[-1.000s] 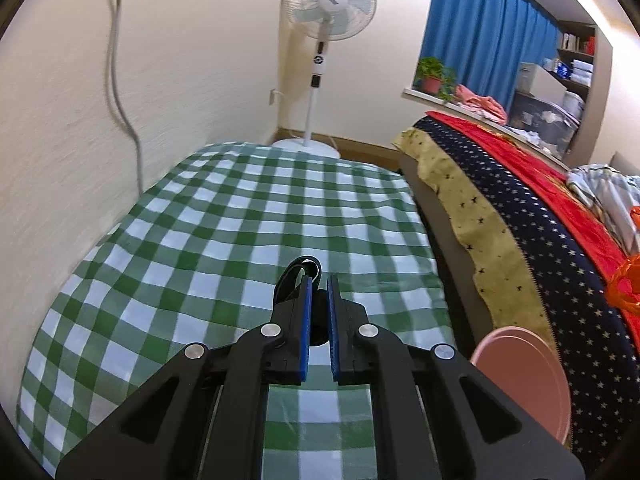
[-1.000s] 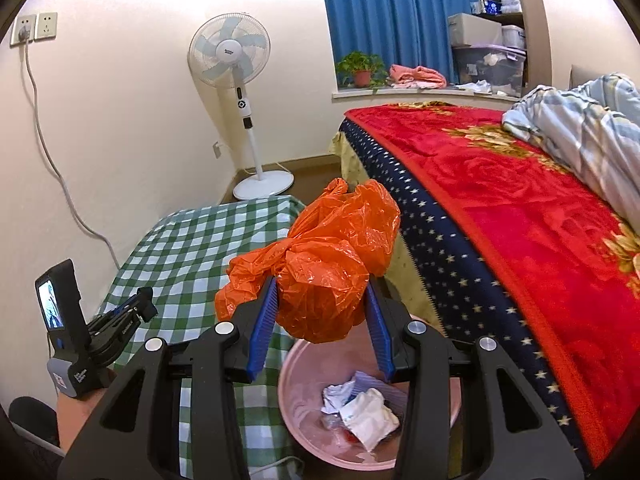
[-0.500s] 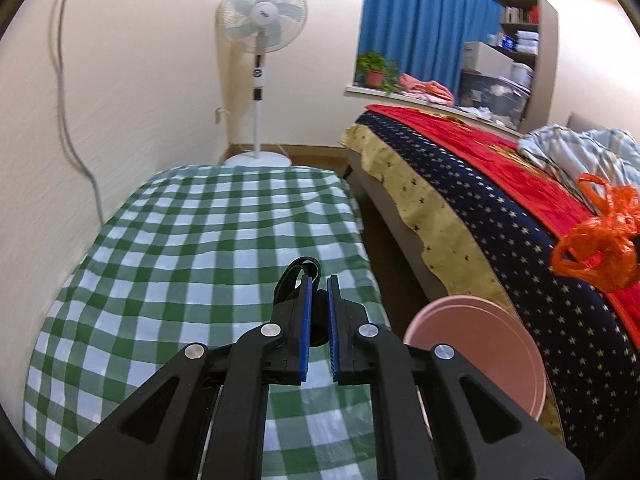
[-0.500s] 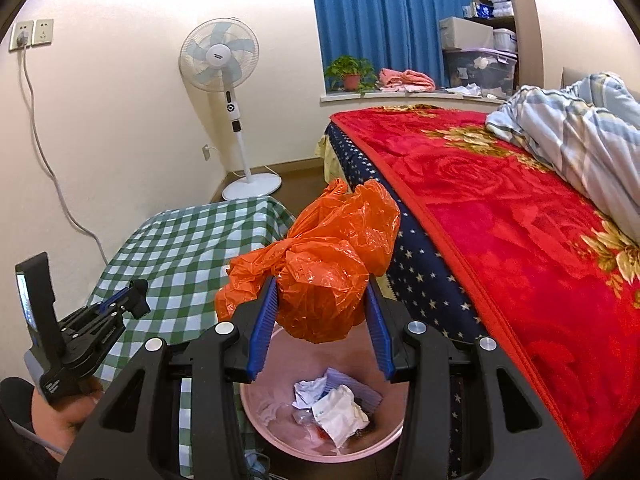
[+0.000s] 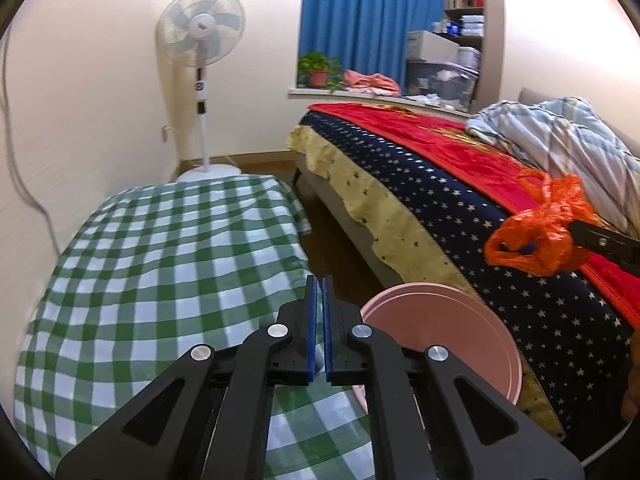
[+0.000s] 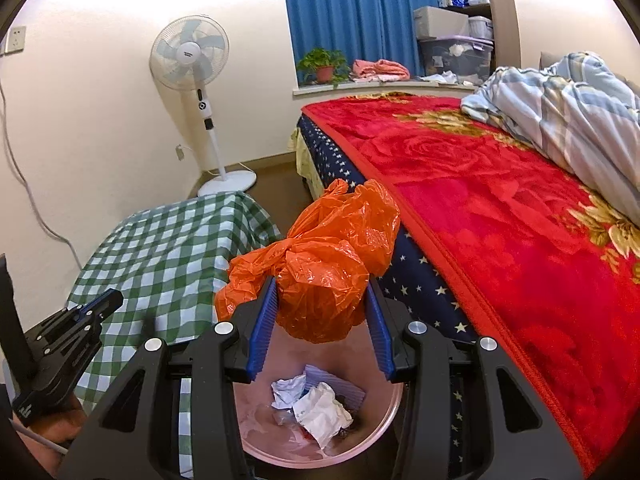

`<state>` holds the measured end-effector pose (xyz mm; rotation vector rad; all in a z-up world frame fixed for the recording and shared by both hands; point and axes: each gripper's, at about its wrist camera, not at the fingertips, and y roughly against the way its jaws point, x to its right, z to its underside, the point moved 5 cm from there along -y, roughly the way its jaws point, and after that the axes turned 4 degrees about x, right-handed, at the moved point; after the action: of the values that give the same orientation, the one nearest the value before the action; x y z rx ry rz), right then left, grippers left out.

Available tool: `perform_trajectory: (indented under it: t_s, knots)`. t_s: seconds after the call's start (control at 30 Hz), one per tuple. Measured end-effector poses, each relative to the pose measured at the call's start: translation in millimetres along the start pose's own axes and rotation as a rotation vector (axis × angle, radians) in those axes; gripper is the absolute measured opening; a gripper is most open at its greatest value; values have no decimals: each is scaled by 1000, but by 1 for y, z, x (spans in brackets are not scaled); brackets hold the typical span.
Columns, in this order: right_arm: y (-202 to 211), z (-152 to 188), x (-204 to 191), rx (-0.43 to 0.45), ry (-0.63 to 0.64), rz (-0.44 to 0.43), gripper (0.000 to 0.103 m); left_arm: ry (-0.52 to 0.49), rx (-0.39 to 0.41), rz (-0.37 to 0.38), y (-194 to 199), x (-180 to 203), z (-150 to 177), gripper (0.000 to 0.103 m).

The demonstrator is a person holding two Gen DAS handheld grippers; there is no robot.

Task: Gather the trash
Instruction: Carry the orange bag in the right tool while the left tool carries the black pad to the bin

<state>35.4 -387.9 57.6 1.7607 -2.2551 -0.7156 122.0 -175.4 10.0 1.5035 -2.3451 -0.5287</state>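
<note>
Orange and crinkly, the plastic bag (image 6: 320, 276) is sitting squeezed between the blue pads (image 6: 262, 320) of our right gripper (image 6: 320, 320). The fingers are standing fairly wide apart because the bag is puffy, and they are pressing on both sides of it. Just under the bag we are seeing the pink bin (image 6: 384, 436), with white crumpled paper (image 6: 320, 408) already lying inside. A second ago the bin was showing a bit less under the fingers; now we are looking more straight down into it. So we think the bag is getting lined up over the bin, and letting go is the next thing to do.

Our left gripper (image 5: 319, 328) is holding nothing now. Its two blue pads are almost touching, with only a thin gap. A second ago a dark loop was showing at its tips, and now that is gone. It has also been turning away from the green checked cloth (image 5: 160, 264) toward the bin (image 5: 440, 320), which is now looming much bigger beside it.

Farther off, the red blanket (image 6: 500, 208) is covering the bed. Behind that, the white fan (image 6: 190, 58) is standing by the wall, and the blue curtain (image 6: 348, 12) is hanging at the window.
</note>
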Motion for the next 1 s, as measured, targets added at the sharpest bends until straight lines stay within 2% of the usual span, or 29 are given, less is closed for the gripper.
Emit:
perform_trajectory:
  t_s: [0.13, 0.3, 0.43, 0.6, 0.77, 0.8, 0.83, 0.9, 1.0]
  knots:
    - [-12, 3, 3, -18, -2, 26, 44, -6, -3, 16, -7, 4, 3, 3]
    - [-22, 6, 1, -34, 0, 26, 43, 1, -10, -17, -14, -7, 6, 3]
    - [-26, 6, -2, -39, -9, 14, 44, 57, -17, -52, -17, -33, 11, 3]
    - [-34, 7, -7, -49, -10, -5, 44, 106, -71, -94, -28, -63, 33, 3]
    - [-42, 9, -10, -63, -6, -15, 44, 127, -115, -44, -40, -64, 50, 4]
    - [-44, 9, -10, -67, -7, -15, 44, 125, -133, -26, -43, -60, 55, 8]
    - [-45, 10, -10, -69, -7, -16, 44, 126, -147, -12, -46, -57, 59, 22]
    - [-48, 11, -11, -72, -7, -16, 44, 136, -184, 9, -53, -51, 69, 38]
    - [-49, 11, -12, -75, -5, -14, 44, 127, -214, 20, -58, -42, 79, 38]
